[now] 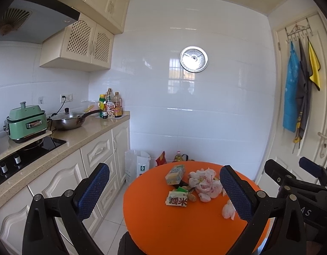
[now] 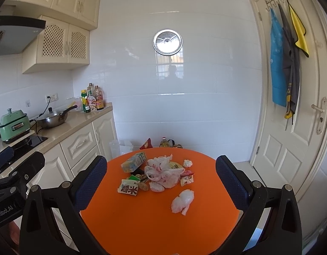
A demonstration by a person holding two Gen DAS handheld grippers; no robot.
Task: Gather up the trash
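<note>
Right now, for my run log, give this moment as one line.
phase: pre-grasp | left tool: open, empty | right tool: open, empty | trash pile: untouched on orange table | crumpled plastic bag: nearest

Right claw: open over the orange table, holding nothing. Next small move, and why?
Probably lower the right claw toward the small crumpled plastic bag. Both claws are open and empty, and that bag lies apart from the main trash pile, nearest the claw.
</note>
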